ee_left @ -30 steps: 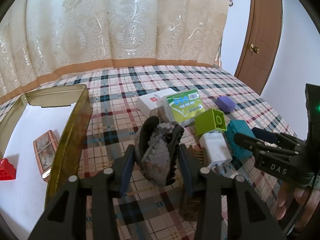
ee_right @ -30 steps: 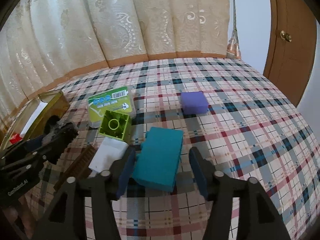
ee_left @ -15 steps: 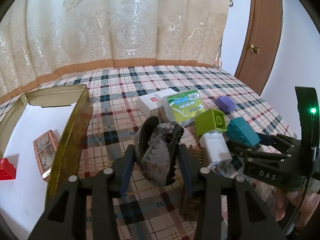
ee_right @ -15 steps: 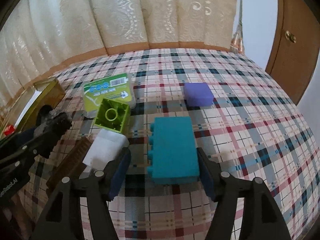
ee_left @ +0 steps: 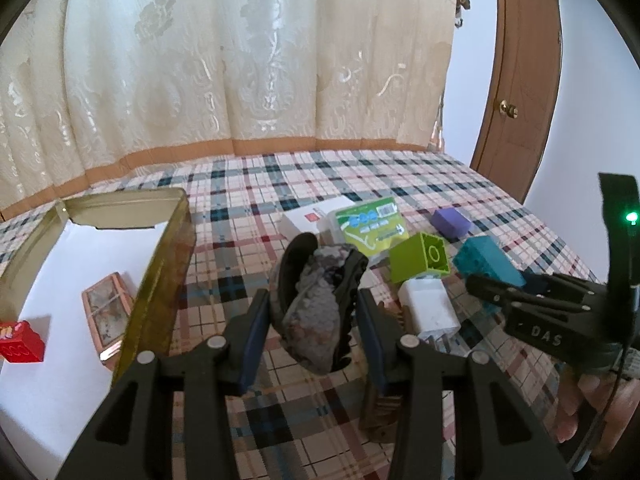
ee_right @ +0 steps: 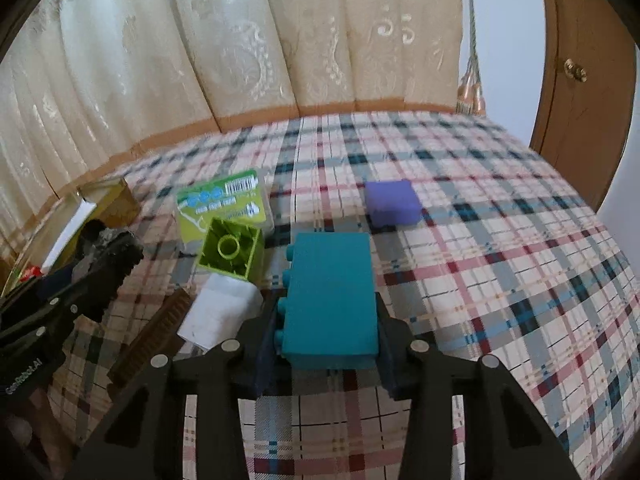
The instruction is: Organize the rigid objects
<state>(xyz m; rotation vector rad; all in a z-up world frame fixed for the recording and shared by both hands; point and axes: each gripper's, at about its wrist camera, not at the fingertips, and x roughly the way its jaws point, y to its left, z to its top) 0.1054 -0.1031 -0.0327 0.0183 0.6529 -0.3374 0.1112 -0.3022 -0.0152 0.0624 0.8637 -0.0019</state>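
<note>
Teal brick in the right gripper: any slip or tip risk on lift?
The teal brick looks like rigid moulded plastic, so it probably won't flex as the right gripper closes on it. Its smooth sides might slip; the studs by one pad could help it catch. It is likely hollow and light, like the green brick.

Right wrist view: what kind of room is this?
Probably a home room, perhaps a bedroom: floor-length lace curtains, a wooden door with a brass knob, and a plaid cloth strewn with toy bricks and small household items.
</note>
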